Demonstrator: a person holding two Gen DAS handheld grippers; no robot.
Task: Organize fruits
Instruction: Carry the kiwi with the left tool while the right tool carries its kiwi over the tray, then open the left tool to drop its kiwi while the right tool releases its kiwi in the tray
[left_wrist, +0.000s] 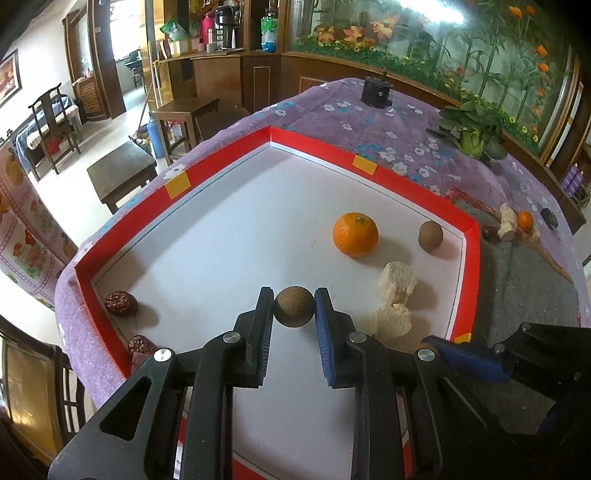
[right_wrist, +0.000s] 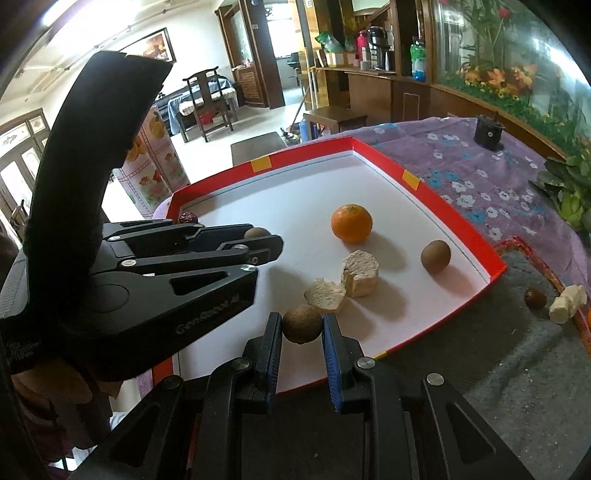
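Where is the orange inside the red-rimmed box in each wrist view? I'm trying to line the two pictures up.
Left wrist view: the orange sits right of centre on the white floor of the box, beyond the left gripper.
Right wrist view: the orange sits near the middle, beyond the right gripper.
Shared landmark: the loose brown round fruit to the orange's right.

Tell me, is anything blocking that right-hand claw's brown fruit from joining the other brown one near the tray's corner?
Partly. The right gripper is shut on a brown fruit at the tray's near edge. Two pale chunks lie on the tray floor between it and the loose brown fruit. Lifting over them or skirting along the red wall looks clear.
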